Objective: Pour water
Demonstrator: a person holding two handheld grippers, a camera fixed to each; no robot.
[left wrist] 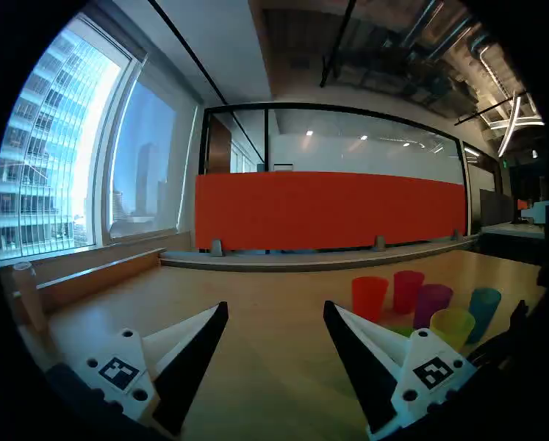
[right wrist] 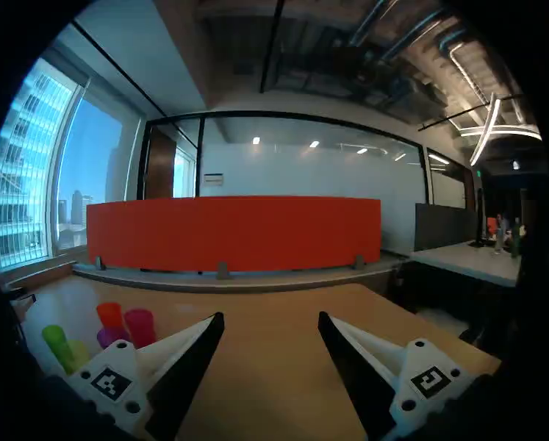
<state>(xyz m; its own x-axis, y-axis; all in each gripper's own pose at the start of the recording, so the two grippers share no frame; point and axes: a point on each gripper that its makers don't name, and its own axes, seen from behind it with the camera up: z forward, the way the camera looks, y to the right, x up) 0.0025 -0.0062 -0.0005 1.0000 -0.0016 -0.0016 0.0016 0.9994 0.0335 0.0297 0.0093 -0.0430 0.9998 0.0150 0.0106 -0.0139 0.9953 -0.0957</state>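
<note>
Several coloured plastic cups stand in a cluster on the wooden table. In the left gripper view they sit to the right of my left gripper [left wrist: 275, 310]: an orange cup [left wrist: 368, 298], a pink cup [left wrist: 407, 291], a purple cup [left wrist: 431, 305], a yellow-green cup [left wrist: 451, 328] and a teal cup [left wrist: 484, 311]. My left gripper is open with nothing between its fingers. In the right gripper view the orange cup [right wrist: 109, 314], pink cup [right wrist: 140, 326] and a green cup [right wrist: 56, 344] stand left of my right gripper [right wrist: 271, 320], which is open and holds nothing.
An orange divider panel [left wrist: 333, 209] runs along the table's far edge [right wrist: 230, 273]. Large windows [left wrist: 54, 176] line the left side above a wooden ledge [left wrist: 90, 268]. Another desk [right wrist: 469, 261] stands to the right, beyond the table's right edge.
</note>
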